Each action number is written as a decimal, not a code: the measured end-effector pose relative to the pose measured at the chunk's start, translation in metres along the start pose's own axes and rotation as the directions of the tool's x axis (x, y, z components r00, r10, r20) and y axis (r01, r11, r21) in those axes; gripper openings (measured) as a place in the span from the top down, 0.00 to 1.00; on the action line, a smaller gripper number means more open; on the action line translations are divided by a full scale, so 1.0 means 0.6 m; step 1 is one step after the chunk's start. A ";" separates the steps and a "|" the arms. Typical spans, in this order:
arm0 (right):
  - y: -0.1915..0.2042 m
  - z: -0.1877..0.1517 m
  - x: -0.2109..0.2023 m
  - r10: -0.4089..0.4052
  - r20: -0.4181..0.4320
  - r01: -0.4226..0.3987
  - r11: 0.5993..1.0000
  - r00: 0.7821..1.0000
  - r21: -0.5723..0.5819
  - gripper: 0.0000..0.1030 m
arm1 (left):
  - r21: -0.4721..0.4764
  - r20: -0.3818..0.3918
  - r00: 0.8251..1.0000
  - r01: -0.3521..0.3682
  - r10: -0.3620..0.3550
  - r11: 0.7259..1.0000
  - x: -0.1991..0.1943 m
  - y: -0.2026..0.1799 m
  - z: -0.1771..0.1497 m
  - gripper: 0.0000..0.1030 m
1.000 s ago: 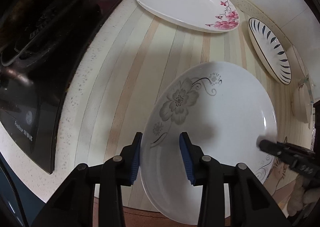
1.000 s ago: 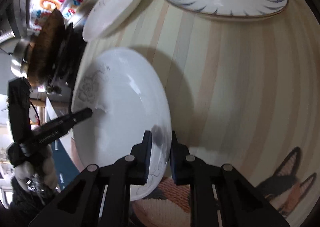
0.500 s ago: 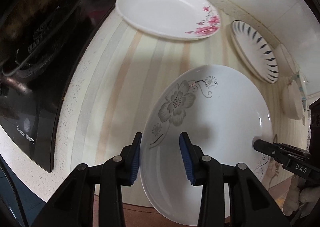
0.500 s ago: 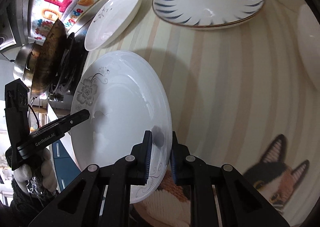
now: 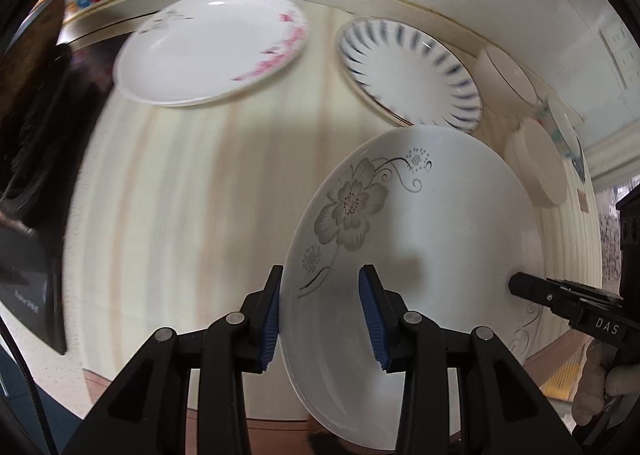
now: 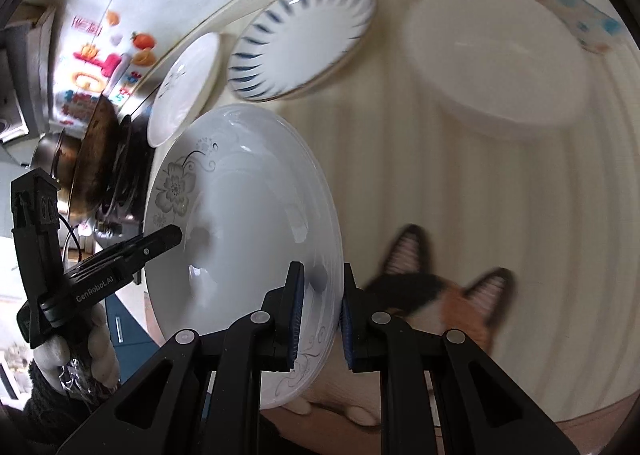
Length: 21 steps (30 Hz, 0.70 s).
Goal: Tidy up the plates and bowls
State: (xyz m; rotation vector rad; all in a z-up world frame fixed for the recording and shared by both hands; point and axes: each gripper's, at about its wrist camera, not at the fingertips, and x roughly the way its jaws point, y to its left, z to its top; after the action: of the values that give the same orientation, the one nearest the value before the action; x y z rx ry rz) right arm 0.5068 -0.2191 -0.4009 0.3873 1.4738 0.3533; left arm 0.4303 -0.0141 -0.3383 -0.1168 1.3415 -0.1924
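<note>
Jaws of the left gripper [image 5: 320, 313] stood spread either side of the near rim of the grey-flower plate [image 5: 420, 235], the outer pad touching or just beside the underside and the inner pad apart from the face; whether it bore any load could not be told. Jaws of the right gripper [image 6: 320, 313] were drawn narrow and clamped on the opposite rim of the same plate [image 6: 240, 223]. Item: one glazed white ceramic plate, shallow, grey flower and scrollwork near the edge, held tilted above the striped counter [image 5: 192, 195], clear of the surface. Landmark: blue-rayed plate [image 5: 412, 75], lying flat on the counter just beyond the held plate's far rim. Left of that landmark lay the pink-blossom plate [image 5: 208, 47]; right of it sat a plain white bowl [image 6: 496, 59], with another pale dish behind near the wall. Handling, as judged: rigid, moderately heavy for a rim pinch, glossy and therefore slippery between rubber pads, brittle on impact with other crockery. Recommended hold: the thin raised rim, pads one on the face and one on the underside, at two opposed points so the weight did not lever out of a single pinch. Setting down onto another plate called for a level, gentle lowering to avoid chipping.
</note>
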 end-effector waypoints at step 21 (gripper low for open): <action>-0.083 -0.016 0.020 -0.043 -0.034 0.045 0.997 0.998 0.065 0.82 | 0.047 -0.088 0.995 -0.053 0.057 0.997 0.094 -0.088 0.002 0.67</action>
State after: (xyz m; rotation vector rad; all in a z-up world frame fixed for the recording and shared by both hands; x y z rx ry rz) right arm 0.4980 -0.2574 -0.4347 0.4031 1.5266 0.2775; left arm 0.4397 -0.0773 -0.3818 -0.0335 1.4264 -0.1827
